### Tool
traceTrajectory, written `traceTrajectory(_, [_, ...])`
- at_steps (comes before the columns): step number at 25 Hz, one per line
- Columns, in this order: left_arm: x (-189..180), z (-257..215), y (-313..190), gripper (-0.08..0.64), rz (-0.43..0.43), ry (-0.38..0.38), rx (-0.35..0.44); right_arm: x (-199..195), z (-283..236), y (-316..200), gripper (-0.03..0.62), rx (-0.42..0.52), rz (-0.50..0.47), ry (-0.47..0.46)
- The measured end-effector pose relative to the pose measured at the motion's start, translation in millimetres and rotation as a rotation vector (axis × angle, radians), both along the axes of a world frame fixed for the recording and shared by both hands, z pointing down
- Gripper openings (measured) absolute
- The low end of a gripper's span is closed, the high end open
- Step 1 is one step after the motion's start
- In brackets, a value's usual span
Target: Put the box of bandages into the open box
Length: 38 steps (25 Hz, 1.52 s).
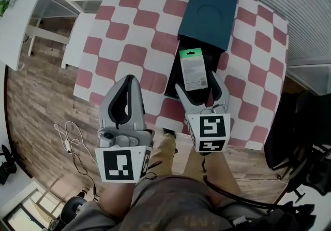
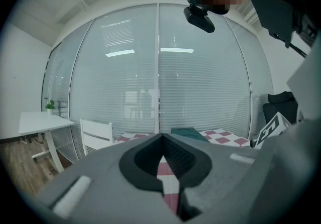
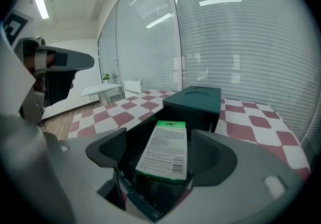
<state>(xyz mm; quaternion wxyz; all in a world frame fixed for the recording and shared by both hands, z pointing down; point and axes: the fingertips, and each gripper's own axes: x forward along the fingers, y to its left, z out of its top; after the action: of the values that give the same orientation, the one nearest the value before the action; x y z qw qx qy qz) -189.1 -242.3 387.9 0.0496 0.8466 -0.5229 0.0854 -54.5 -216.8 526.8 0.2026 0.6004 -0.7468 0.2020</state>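
Pads on your left gripper (image 2: 161, 137) meet at their tips with nothing between them; its own view shows only a sliver of the checked cloth (image 1: 129, 48) through the slit beneath. In the head view it hangs at the table's near edge, left of the open box (image 1: 172, 84) and apart from it.

Your right gripper (image 3: 159, 132) stands with its jaws apart, wider than the box of bandages (image 3: 166, 150) lying between them. A dark gap shows along that box's left side. Its right edge sits just beside the other pad, and you cannot tell whether they touch. The box of bandages lies broad side up over the open box's black tray, its white printed label and barcode facing you, green at its edges.

Beyond it, a dark teal cover (image 3: 193, 100) touches the tray's far end.

Only the head view shows the wood floor and a white cable (image 1: 70, 142) lying on it near your left leg. Only the left gripper view looks up at the black device (image 2: 199, 18) worn on your head, and past the table to a white chair (image 2: 95, 135) seen from the side.
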Motion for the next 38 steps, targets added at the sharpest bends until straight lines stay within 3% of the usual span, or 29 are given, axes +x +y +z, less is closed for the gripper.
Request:
traceTrajectory(4, [1,-15,4,0.0,-0.004,0.008,0.028,1,-22,-1,0.425,0.05,-0.006,0.002])
traceTrajectory(10, [10,-63,14,0.0,-0.005,0.029,0.129,10,-102,-7,0.376,0.222,-0.026,0.008])
traceTrajectory(13, [16,-94,21,0.0,-0.007,0.039,0.183,11,-153,-6,0.304,0.322,-0.054,0.009])
traceTrajectory(21, [32,-160,38,0.0,-0.015,0.035,0.316,22,-264,8,0.026,0.576,-0.089,0.037])
traceTrajectory(29, [39,-197,39,0.0,-0.048,0.019,0.419,32,-300,8,0.026,0.646,-0.121,0.037])
traceTrajectory(38, [50,-202,38,0.0,-0.052,0.011,0.436,42,-309,7,0.025,0.671,-0.133,0.032])
